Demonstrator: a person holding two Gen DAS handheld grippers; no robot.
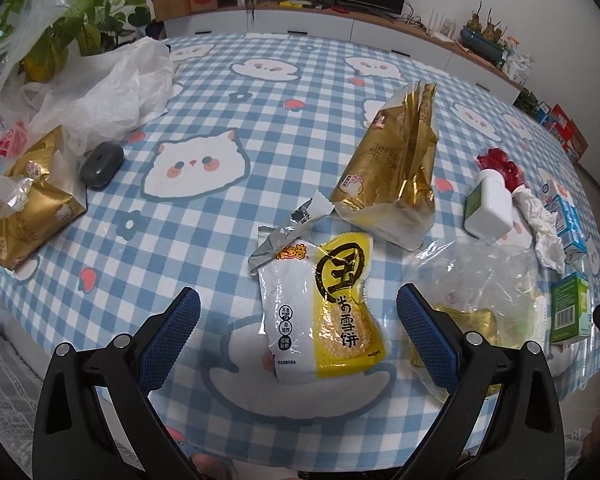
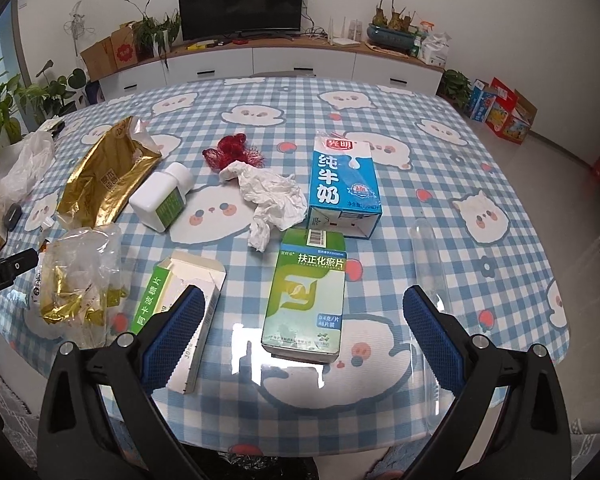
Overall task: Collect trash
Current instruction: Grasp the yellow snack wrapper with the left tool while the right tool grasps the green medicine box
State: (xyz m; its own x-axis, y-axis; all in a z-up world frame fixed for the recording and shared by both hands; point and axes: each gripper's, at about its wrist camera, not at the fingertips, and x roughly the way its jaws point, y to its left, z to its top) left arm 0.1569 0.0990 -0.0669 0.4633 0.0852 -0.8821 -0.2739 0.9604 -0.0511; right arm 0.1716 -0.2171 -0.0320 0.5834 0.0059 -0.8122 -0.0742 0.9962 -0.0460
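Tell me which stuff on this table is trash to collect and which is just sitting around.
Trash: yellow snack wrapper, gold bag, crumpled tissue, milk carton, opened medicine box.
Just there: potted plant, TV, grey case.

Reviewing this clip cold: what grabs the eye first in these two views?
The blue-checked tablecloth strewn with litter. In the left wrist view a yellow-and-white rice cracker wrapper lies between the open left gripper fingers, with a torn gold bag behind it. In the right wrist view a green medicine box sits before the open right gripper, a blue milk carton beyond.
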